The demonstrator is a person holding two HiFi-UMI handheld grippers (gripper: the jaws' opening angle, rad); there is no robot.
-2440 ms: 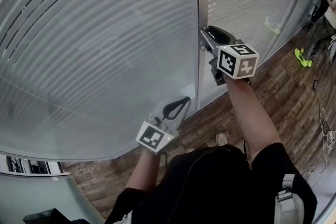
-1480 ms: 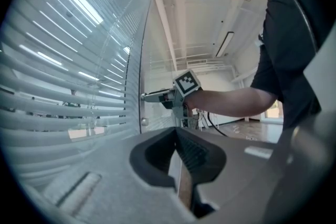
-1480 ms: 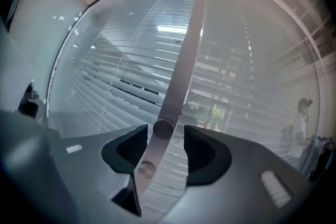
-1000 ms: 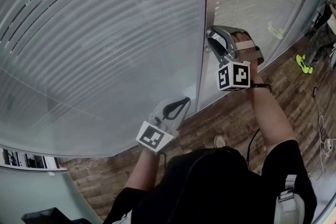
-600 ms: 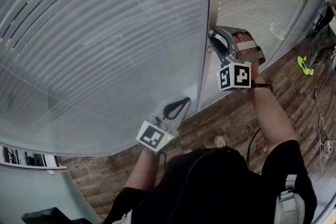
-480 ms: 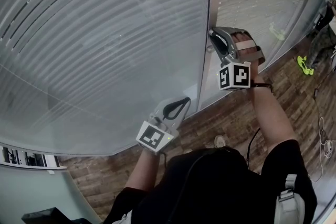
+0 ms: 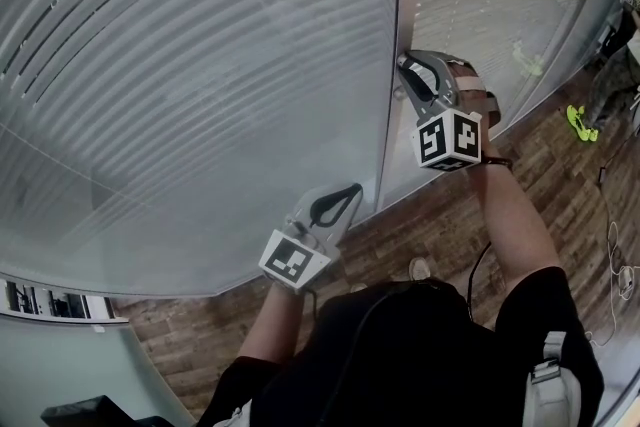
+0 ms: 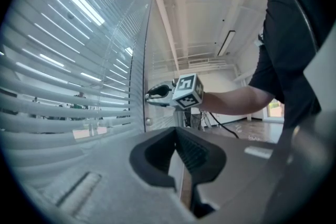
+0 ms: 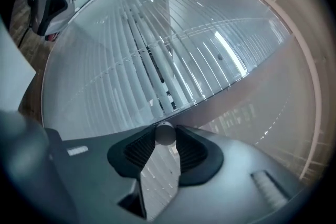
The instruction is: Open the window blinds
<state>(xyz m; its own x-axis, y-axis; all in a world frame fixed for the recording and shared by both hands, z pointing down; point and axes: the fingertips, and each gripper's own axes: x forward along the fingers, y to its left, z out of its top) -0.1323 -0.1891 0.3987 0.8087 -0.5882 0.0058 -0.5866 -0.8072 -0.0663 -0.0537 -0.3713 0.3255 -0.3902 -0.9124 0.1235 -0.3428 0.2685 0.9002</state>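
Grey slatted blinds hang behind curved glass, and the right gripper view shows the blinds from close up. A small round knob sticks out from the metal frame between two panes. My right gripper has just been closing its jaws and now pinches this knob between its pads. The head view has the right gripper at the frame. My left gripper hangs lower, near the glass, shut on nothing. In the left gripper view the left gripper points level toward the right gripper.
A wooden floor runs along the foot of the glass wall. A yellow-green object and loose cables lie at the right. The person's own body fills the bottom of the head view.
The right gripper first rose to the frame and turned onto its side. Since then it has rolled a little more, its marker cube shifting. The left gripper has not moved.
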